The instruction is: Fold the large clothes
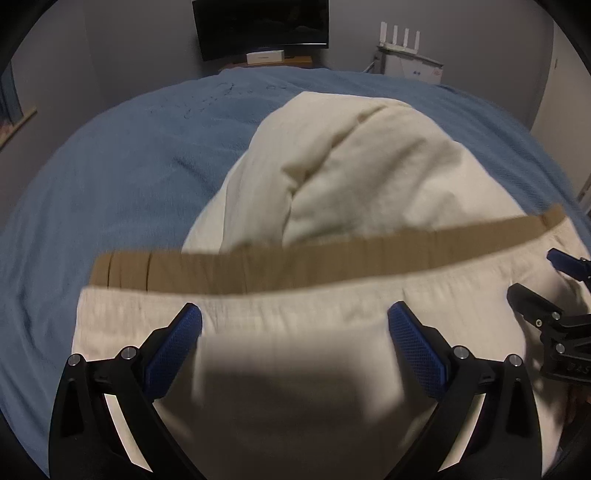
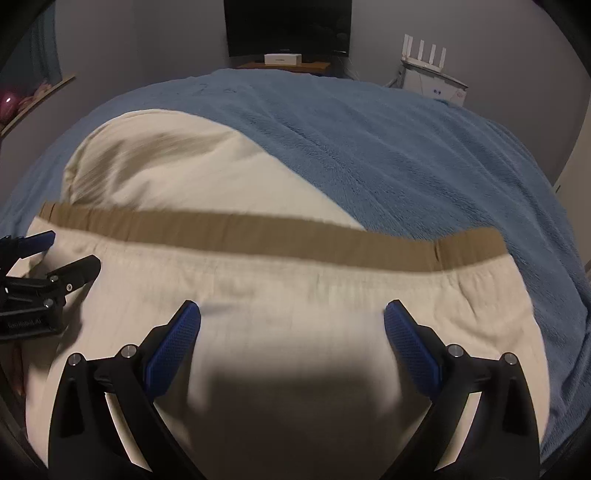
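Where the blue fleece blanket (image 2: pixel 388 147) covers the bed, cream trousers (image 1: pixel 351 177) lie folded, tan waistband (image 1: pixel 295 266) running left to right across the near part. Left tool (image 1: pixel 294 317): jaws spread wide above the near cream cloth, gripping nothing. Right tool (image 2: pixel 291 317): likewise wide apart and empty, beside the left. Open blanket lies left, right and far of the trousers. Monitor (image 1: pixel 260 26) and router (image 2: pixel 424 51) stand beyond the far edge.

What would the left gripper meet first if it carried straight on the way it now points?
Most likely the cream garment on the blue blanket: the left gripper points down at the cloth just short of the tan waistband, jaws open and empty. Depth is hard to judge.
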The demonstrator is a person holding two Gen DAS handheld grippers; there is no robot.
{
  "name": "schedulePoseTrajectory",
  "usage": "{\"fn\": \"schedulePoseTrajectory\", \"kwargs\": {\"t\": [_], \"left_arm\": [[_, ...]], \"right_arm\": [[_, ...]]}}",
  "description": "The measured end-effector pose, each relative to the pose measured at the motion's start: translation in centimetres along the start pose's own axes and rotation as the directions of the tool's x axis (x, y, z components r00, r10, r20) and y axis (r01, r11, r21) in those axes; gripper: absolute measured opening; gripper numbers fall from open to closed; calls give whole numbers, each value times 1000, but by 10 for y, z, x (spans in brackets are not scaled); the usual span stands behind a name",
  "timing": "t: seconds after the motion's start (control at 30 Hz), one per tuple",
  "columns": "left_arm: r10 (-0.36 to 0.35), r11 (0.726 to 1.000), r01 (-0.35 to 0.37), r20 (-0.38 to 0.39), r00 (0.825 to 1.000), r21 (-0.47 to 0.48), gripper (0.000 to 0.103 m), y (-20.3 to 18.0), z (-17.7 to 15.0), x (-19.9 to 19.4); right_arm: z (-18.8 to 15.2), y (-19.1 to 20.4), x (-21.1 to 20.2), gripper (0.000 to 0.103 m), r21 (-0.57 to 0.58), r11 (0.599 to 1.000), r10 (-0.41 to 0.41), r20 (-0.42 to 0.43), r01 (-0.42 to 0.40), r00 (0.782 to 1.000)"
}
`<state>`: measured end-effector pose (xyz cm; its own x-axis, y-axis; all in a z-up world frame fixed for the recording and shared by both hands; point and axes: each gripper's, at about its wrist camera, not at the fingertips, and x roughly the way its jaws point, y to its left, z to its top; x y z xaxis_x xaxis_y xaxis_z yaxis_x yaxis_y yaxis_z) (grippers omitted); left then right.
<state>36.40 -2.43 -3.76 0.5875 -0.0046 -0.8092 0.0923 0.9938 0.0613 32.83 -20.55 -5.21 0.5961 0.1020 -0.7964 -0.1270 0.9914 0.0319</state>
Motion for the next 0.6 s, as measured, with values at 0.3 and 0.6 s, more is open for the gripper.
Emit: {"fn": "schedulePoseTrajectory", "kwargs": {"t": [0.3,0.6], "left_arm": [[-16,1000,16,34,999,1,97,24,-18,-20],[-17,984,16,-5,1000,-179,96,116,-49,-47]], "right_arm": [[-17,-29,-18,95,-25,999,23,45,-22,999],[-41,-134,-37,89,223,973,-61,-2,60,998]]}}
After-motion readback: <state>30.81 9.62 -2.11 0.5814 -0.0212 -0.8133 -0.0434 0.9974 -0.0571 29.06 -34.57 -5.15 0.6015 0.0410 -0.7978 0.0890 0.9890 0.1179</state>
